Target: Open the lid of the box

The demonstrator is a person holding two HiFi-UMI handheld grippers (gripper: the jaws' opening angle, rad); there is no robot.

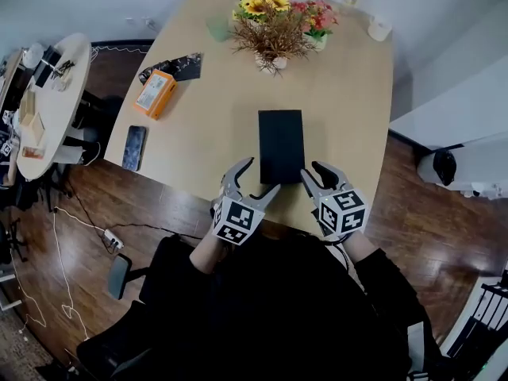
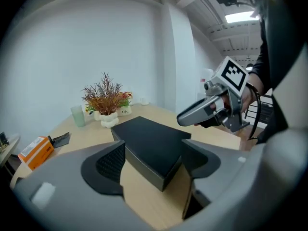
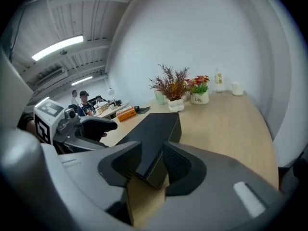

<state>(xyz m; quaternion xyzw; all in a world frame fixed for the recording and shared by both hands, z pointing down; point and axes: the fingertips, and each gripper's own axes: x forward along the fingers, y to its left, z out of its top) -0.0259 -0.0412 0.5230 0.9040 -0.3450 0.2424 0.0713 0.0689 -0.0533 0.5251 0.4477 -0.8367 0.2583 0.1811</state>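
At the tan desk [image 1: 349, 94] edge, spread left gripper [image 1: 260, 176] fingers and half-parted right gripper [image 1: 314, 171] fingers straddled the black rectangular box [image 1: 281, 141]; uneven closing might skew it.

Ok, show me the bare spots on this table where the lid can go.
Widest bare stretch: right of the black box, out to the table edge, this side of the white cup. A second: between that box and the orange box and phone. Crowded: the far end around the flowers, and the near edge at the left gripper and right gripper.
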